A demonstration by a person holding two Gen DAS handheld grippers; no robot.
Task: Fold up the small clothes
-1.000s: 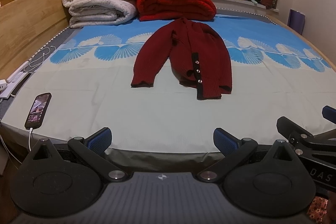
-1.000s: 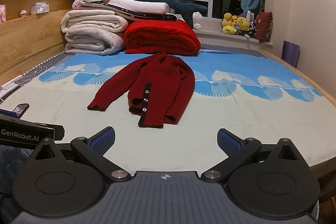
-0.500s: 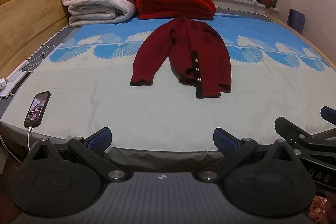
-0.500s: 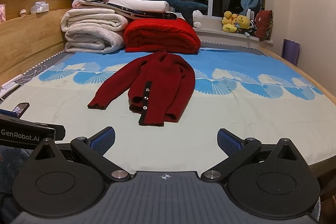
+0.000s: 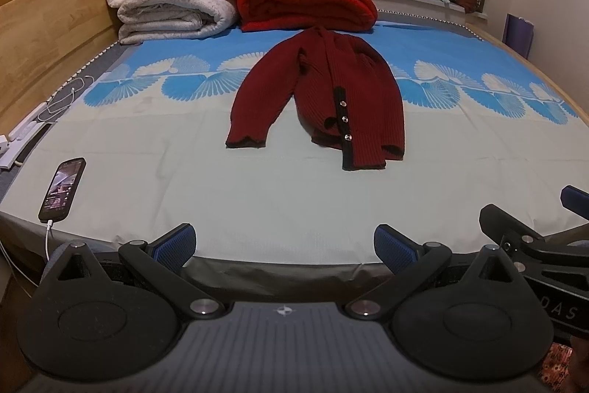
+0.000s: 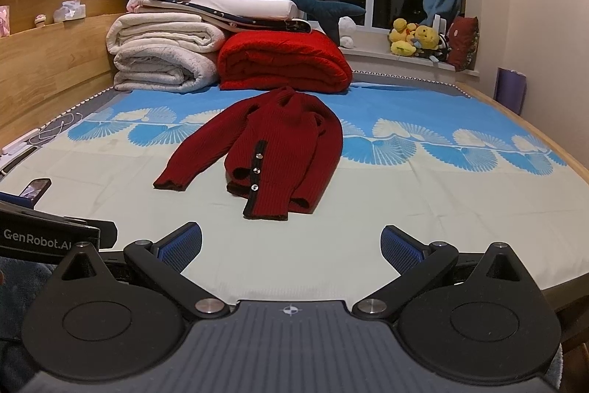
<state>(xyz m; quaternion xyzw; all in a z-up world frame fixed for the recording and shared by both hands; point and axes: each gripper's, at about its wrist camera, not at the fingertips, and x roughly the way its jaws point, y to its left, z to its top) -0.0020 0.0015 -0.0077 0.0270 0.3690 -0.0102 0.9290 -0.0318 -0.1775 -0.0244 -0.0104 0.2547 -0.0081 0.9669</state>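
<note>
Since the earlier frames, both views had crept slightly closer to the bed, and the cardigan had not shifted. We held the left gripper [image 5: 283,242] and the right gripper [image 6: 291,244] low at the near edge of the bed [image 5: 279,209], both spread wide and empty, well apart from the garment. At the left edge lay a phone [image 5: 62,189] with a cable plugged in. Farther on, the dark red cardigan [image 6: 272,146] lay mid-bed, one sleeve stretched left. Behind it sat a red blanket [image 6: 283,63] beside stacked white blankets [image 6: 162,56].
</note>
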